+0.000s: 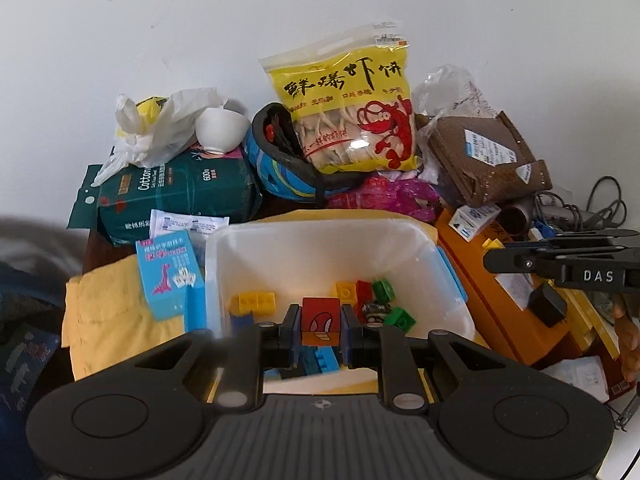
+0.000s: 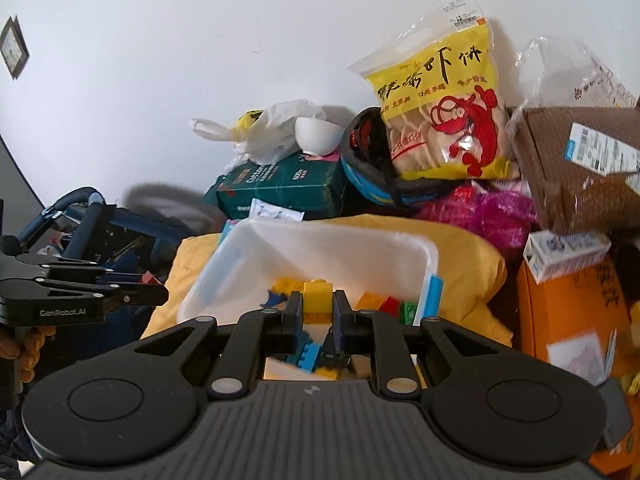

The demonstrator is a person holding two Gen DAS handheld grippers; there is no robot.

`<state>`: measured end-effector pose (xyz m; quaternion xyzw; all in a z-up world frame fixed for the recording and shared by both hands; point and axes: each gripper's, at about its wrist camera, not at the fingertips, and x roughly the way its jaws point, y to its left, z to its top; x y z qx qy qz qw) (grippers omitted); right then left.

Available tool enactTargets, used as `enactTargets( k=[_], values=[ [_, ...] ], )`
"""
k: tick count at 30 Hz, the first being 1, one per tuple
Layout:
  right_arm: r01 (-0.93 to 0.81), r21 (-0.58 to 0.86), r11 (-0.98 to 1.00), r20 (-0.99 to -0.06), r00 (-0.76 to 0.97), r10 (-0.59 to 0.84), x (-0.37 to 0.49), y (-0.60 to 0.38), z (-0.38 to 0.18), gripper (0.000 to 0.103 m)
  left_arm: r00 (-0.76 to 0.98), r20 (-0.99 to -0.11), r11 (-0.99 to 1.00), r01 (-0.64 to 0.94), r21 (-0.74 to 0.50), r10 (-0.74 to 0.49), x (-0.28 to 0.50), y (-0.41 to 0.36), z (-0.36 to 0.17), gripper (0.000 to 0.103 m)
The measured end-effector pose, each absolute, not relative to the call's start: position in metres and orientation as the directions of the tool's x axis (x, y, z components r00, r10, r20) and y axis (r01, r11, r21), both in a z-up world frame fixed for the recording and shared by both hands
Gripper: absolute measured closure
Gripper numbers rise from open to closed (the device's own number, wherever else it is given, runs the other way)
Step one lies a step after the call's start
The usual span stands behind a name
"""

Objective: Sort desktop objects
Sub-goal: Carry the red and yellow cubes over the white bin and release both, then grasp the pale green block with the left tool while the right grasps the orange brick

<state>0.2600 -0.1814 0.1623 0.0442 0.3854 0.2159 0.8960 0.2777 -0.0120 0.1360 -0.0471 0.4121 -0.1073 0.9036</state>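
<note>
I had both grippers poised above the white rectangular plastic bin (image 1: 420, 248), which sat on a yellow cloth (image 1: 108, 312) amid desk clutter. The left gripper (image 1: 321, 322) was closed on a red printed toy block with an orange lower face (image 1: 321, 318), pinched squarely between its two fingers; the right gripper (image 2: 318, 312) was likewise clamped on a plain yellow studded building block (image 2: 318, 300). Loose bricks, yellow, red, green and blue, already lay on the bin floor (image 1: 372, 296). I judged the step in hand to be dropping both blocks into the bin. To do it well, I would have carried each block inside the rim before parting the fingers, kept the two grippers well apart to avoid a collision, and released low so nothing bounced out towards the light-blue card box with a pink dinosaur (image 1: 168, 276) just beside the bin.
</note>
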Motion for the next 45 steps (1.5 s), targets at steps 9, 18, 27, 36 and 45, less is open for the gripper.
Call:
enactTargets(
  k=[9, 18, 27, 36, 45],
  values=[
    [-0.361, 0.187, 0.914, -0.752, 0.546, 0.37, 0.3, -0.16, 0.154, 0.086, 0.586, -0.791, 0.984, 0.119, -0.132, -0.177, 0.318, -0.009, 0.127, 0.081],
    [-0.31, 0.157, 0.938, -0.816, 0.495, 0.3, 0.325, -0.154, 0.124, 0.061, 0.588, -0.801, 0.994, 0.073, -0.087, -0.113, 0.329, -0.01, 0.109, 0.037],
    [-0.348, 0.219, 0.912, -0.739, 0.551, 0.388, 0.279, -0.167, 0.112, 0.052, 0.638, -0.755, 0.986, 0.153, -0.071, -0.154, 0.242, -0.015, 0.065, 0.037],
    [-0.343, 0.223, 0.913, -0.744, 0.545, 0.386, 0.185, -0.179, 0.051, 0.052, 0.51, -0.845, 0.985, 0.144, -0.1, -0.16, 0.177, -0.047, -0.042, 0.038],
    [-0.322, 0.229, 0.918, -0.781, 0.502, 0.371, 0.16, -0.181, 0.025, 0.052, 0.503, -0.845, 0.972, 0.223, -0.076, -0.181, 0.182, -0.067, -0.064, 0.069]
  ],
)
